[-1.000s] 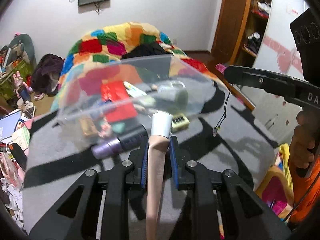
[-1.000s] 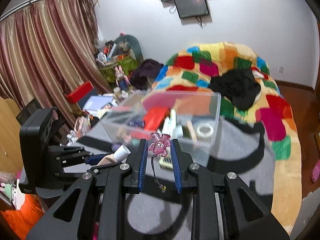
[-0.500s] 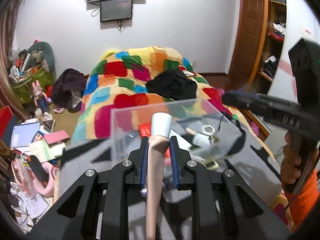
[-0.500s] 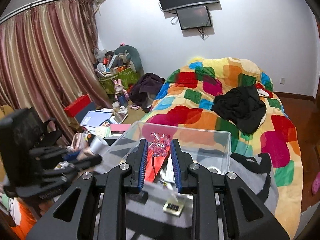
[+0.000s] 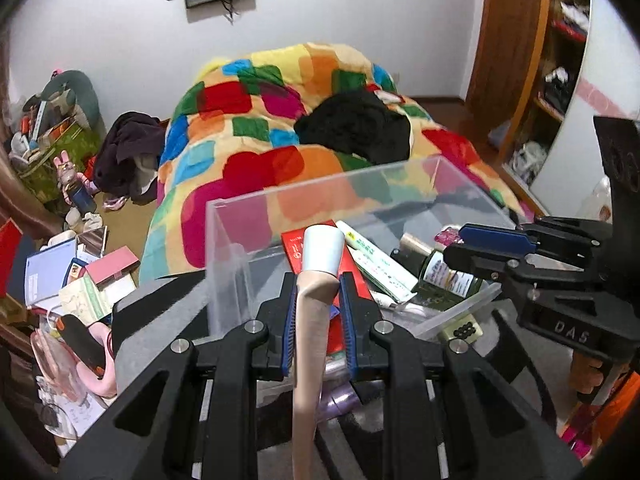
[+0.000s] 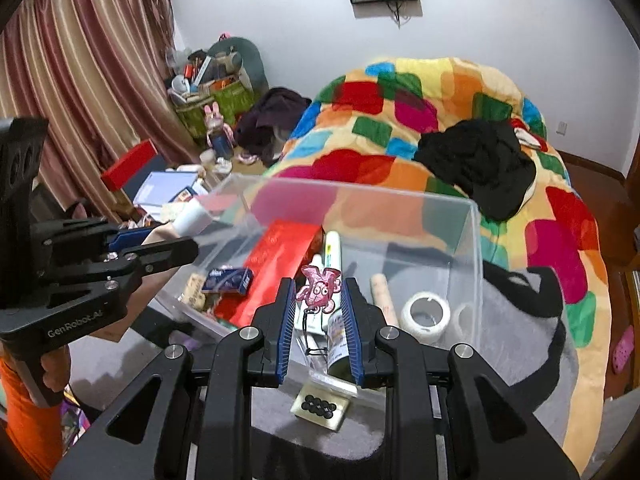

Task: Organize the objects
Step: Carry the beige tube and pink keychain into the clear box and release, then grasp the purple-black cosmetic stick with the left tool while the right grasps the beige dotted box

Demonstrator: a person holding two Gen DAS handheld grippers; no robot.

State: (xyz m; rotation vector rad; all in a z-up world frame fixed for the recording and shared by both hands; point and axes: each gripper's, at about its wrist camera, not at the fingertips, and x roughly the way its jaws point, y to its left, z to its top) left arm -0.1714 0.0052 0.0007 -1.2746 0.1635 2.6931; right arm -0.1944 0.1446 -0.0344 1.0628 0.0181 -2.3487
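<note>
A clear plastic bin stands on a grey cloth and holds a red booklet, a white tube, a dark bottle and a tape roll. My left gripper is shut on a beige tube with a white cap, just above the bin's near edge; it also shows in the right wrist view. My right gripper is shut on a pink charm with a dangling black cord, above the bin's near side; it also shows in the left wrist view.
A small yellow card of black buttons lies on the cloth outside the bin. A purple bottle lies under my left gripper. A bed with a patchwork quilt is behind. Books and clutter cover the floor at left.
Both grippers have come down and forward over the bin, each still holding its object. The bin now sits directly under the fingertips, and its contents show from above.
</note>
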